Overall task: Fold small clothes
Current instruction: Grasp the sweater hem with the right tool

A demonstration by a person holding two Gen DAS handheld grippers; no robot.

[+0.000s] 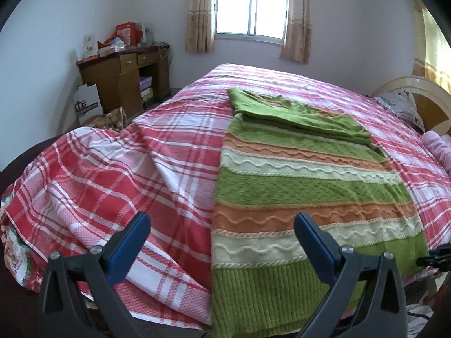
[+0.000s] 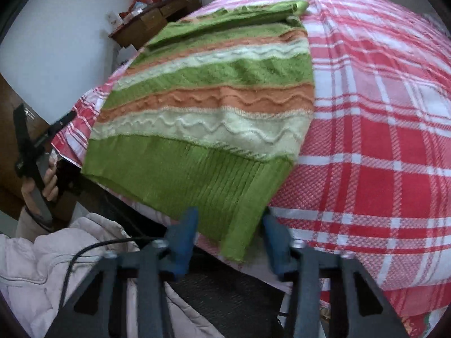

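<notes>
Right hand-held gripper (image 2: 229,236) stood with its jaws apart and holding nothing, straddling the near corner of the sweater's ribbed hem (image 2: 197,174), which hung just over the edge of the bed (image 2: 380,140). I held the left hand-held gripper (image 1: 222,242) wide open and empty too, above the hem's opposite side. The sweater (image 1: 296,186) lay lengthwise away from me, sleeves folded across its far end. By my judgement the right one was nearer to a grasp.

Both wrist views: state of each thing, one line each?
sweater: flat on bed, sleeves folded across top, hem over the edge
left gripper: open, empty
right gripper: open, hem corner between fingers
plaid bedspread: spread, rumpled at corner
window: shut, curtains open
</notes>
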